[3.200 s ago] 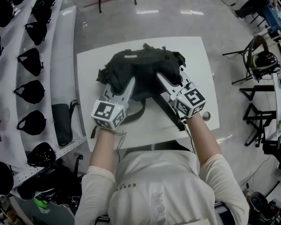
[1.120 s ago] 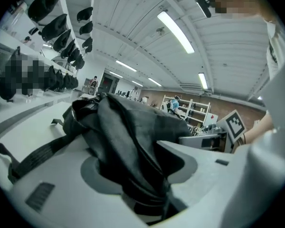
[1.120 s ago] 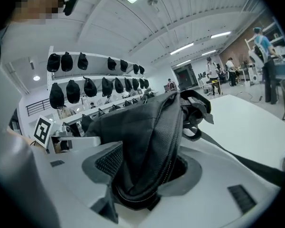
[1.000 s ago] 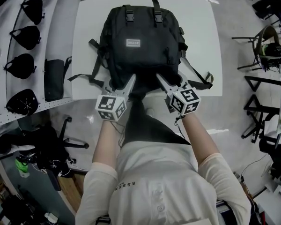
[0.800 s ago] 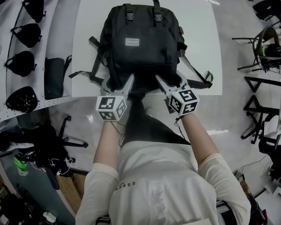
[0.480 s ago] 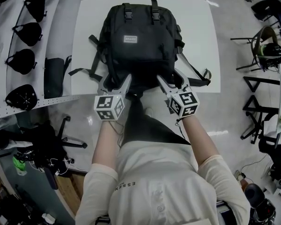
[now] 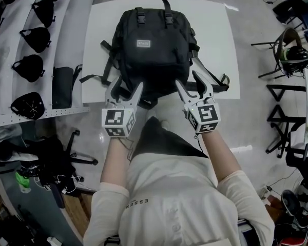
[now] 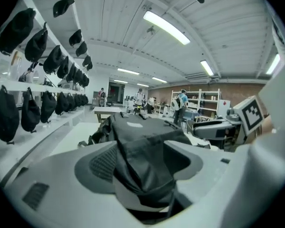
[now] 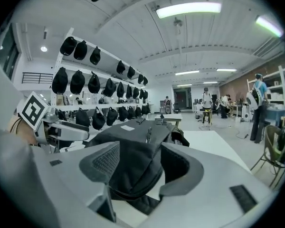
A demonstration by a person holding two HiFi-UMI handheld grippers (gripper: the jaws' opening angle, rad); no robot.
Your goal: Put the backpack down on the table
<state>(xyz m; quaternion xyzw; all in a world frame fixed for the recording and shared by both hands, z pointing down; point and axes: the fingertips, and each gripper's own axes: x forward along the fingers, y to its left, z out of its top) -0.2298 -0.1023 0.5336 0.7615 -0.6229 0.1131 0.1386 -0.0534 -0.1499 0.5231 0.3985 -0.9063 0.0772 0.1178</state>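
Observation:
A black backpack (image 7: 151, 45) lies flat on the white table (image 7: 215, 29), front side up, its straps trailing off both sides. Both grippers are at its near bottom edge. My left gripper (image 7: 124, 91) stands wide open, with a fold of the backpack's (image 8: 133, 127) fabric loose between its jaws. My right gripper (image 7: 194, 85) is open too, the backpack's (image 9: 133, 137) bottom corner bulging between its jaws without being pinched. Both pairs of jaws have just been opening.
Shelves with several black caps (image 7: 33, 37) and a black pouch (image 7: 61, 86) run along the left of the table. Chairs and stands (image 7: 287, 50) are at the right. A wheeled chair base (image 7: 66, 152) stands on the floor at the lower left.
Both grippers' jaws have spread apart off the backpack's bottom edge, and both have risen slightly. The backpack, held up bunched three seconds ago, now rests flat and still.

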